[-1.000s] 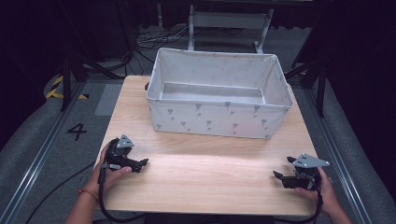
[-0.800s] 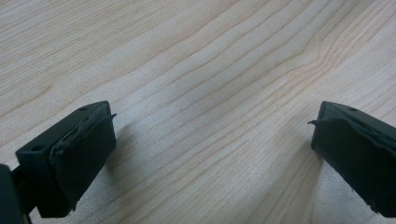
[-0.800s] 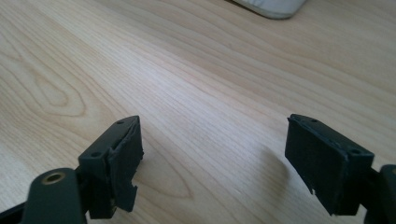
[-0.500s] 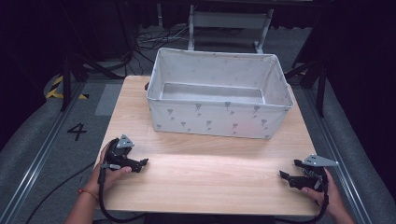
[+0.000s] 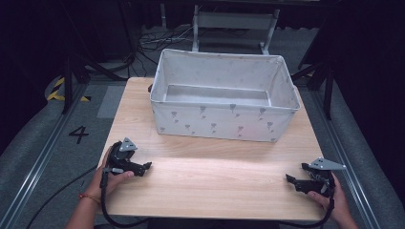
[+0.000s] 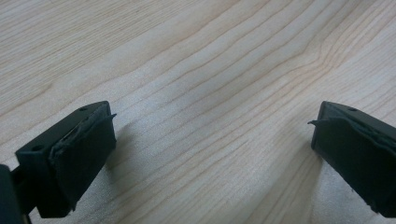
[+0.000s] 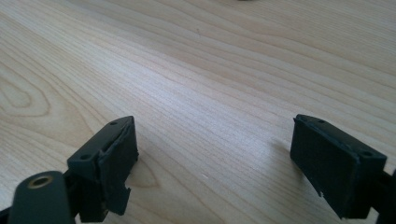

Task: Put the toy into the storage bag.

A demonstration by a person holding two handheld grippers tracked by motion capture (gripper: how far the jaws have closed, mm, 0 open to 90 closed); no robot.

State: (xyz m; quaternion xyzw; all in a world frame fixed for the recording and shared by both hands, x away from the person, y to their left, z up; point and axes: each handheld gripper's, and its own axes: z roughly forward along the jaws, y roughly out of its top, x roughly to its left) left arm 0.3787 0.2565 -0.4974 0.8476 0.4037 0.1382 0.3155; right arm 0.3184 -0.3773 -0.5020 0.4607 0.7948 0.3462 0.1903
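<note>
My left gripper (image 5: 146, 166) rests low over the wooden table (image 5: 215, 176) near its front left, held by a hand, jaws pointing right. In the left gripper view it (image 6: 212, 140) stands open with bare wood between its black pads (image 6: 86, 140). My right gripper (image 5: 292, 180) sits near the front right corner, jaws pointing left. The right gripper view shows it (image 7: 215, 149) open too, wood grain alone between its pads (image 7: 116, 156). A white fabric bin (image 5: 223, 119) with a small grey pattern stands on the far half of the table, apart from both grippers.
The bin is open-topped and looks empty inside. Bare wood stretches between the two grippers. Grey floor with metal rails (image 5: 38, 157) flanks the table, a "4" marking (image 5: 79, 134) lies at left, and a black cable (image 5: 57, 195) trails from the left gripper.
My right gripper has slid a little farther right and toward the front edge. The left gripper and the bin have stayed put.
</note>
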